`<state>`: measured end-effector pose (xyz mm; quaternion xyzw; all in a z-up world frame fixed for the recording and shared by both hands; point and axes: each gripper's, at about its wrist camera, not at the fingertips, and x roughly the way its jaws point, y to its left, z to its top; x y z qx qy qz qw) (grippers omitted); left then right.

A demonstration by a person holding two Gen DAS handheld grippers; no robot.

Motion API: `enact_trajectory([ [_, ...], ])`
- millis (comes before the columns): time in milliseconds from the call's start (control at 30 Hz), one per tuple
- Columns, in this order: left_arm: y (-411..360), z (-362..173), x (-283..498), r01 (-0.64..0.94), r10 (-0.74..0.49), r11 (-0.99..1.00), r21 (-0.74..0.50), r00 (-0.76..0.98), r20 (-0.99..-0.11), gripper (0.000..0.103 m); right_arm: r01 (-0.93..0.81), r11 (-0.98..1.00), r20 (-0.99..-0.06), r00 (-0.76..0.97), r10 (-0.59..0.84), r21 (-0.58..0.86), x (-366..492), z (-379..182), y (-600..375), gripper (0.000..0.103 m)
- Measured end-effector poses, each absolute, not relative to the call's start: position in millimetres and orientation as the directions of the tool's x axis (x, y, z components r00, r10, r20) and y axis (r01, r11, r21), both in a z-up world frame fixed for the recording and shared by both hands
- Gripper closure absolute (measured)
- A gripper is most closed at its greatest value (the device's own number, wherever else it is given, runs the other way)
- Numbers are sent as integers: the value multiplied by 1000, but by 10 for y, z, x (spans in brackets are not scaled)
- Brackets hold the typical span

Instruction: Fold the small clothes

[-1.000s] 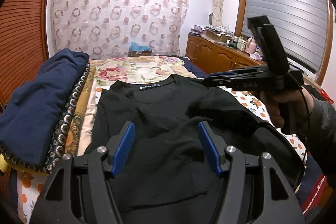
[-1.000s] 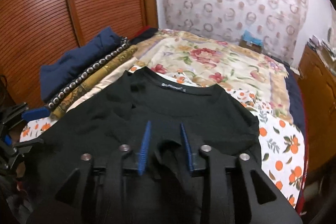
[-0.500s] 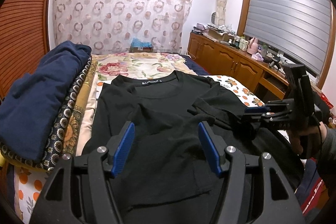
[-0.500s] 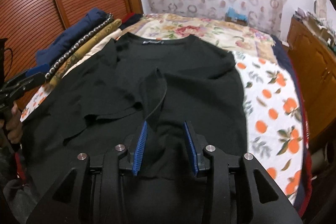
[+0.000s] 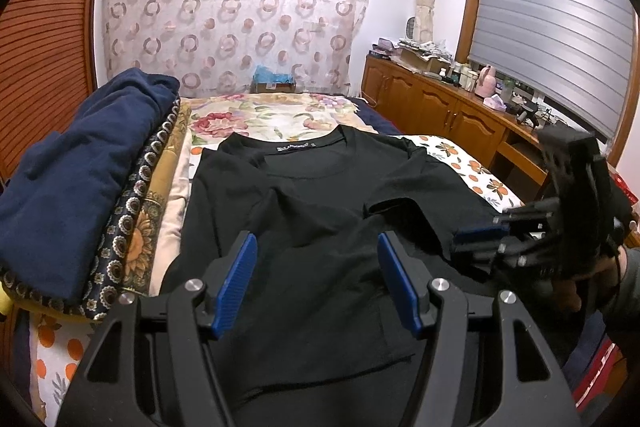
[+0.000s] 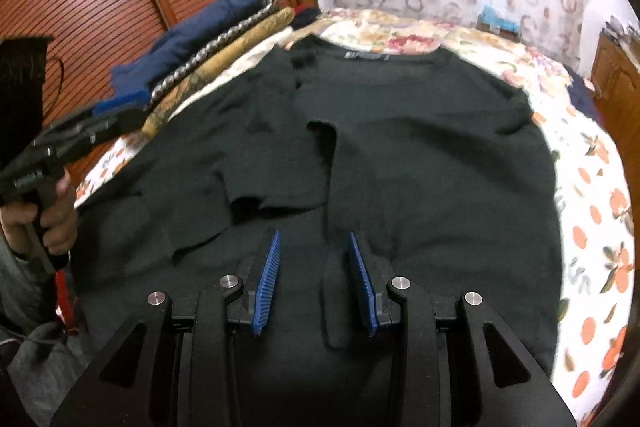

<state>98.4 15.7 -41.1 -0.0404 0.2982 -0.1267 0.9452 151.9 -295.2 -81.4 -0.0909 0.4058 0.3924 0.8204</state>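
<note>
A black short-sleeved cotton T-shirt (image 6: pixel 420 155) is lying flat on a bed covered by a white sheet printed with oranges (image 6: pixel 596 227), its neckline at twelve o'clock in both views. One sleeve (image 6: pixel 316 163) is lying folded inward across the chest.

Compared with a second ago, the right gripper (image 6: pixel 314 279), black with blue ribbed pads, is sitting lower and nearer the shirt's hem; earlier a ridge of black cloth stood pinched up between its pads, and now that cloth is lying released on the shirt. Its jaws are standing partly open, a modest gap between the pads, gripping nothing. In the left wrist view this gripper (image 5: pixel 472 241) has dropped from above the shirt to three o'clock, low beside the shirt's edge.

The left gripper (image 5: pixel 316 279) is hovering in much the same spot above the lower part of the shirt, its blue pads spread wide and holding nothing. In the right wrist view it (image 6: pixel 120 107) is showing at nine o'clock, gripped by a hand (image 6: pixel 48 215).

The shirt's hem is hidden beneath both gripper bodies. The right gripper is blurred in the left wrist view. The neck label's lettering is too small to read. A pile of folded navy and patterned fabrics (image 5: pixel 80 187) is sitting at nine o'clock beside the shirt.
</note>
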Motion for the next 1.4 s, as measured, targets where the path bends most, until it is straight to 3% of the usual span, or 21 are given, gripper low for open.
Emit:
enact_trajectory([
  [200,219,-423,1001,206,-245,970,-132,790,-562,40,-691,715,-702,457,546,107,1774,-611,-2943,68],
  [433,357,-444,1118,179,-206,978,-104,789,-579,40,-697,714,-722,459,518,69,2025,-797,-2597,68],
  [567,420,-442,1228,179,-195,980,-87,779,-595,40,-716,687,-761,376,529,123,2086,-1006,-2474,68],
  [733,440,-430,1441,201,-205,976,-77,752,-626,40,-700,696,-736,386,557,160,2072,-908,-2628,68],
  [867,375,-398,1641,223,-202,973,-51,732,-650,40,-656,746,-712,466,525,120,2143,-756,-2907,56],
  [1133,182,-594,2262,274,-212,960,-49,606,-767,53,-553,831,-715,560,418,52,2466,-718,-3455,55],
  [1400,191,-859,2609,183,-64,982,48,560,-826,53,-528,849,-731,576,366,10,2764,-840,-3600,55],
])
